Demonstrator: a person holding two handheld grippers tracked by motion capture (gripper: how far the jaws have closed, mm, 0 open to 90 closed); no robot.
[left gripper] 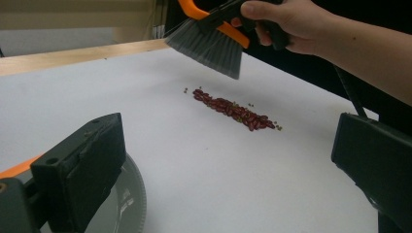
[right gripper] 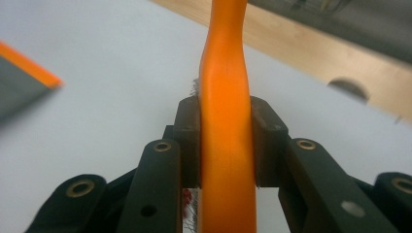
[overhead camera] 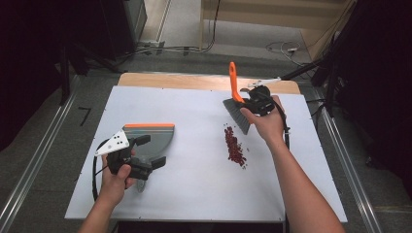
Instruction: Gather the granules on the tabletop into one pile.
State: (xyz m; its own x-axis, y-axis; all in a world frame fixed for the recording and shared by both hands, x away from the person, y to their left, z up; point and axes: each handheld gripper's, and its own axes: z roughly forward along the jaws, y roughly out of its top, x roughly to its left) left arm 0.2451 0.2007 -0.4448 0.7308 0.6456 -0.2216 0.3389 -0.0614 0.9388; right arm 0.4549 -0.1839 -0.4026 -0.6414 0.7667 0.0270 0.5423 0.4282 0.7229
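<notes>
While the right gripper has its jaws clamped on the orange brush handle, the bristles hang just above the far end of the red beans, seemingly poised to sweep. Beyond them, the left gripper, jaws wide, rests on the dustpan, probably steadying it on the counter.

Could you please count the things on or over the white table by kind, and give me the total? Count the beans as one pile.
Brush: 1
Dustpan: 1
Pile of red beans: 1
Gripper: 2, left gripper and right gripper
Total: 5
</notes>
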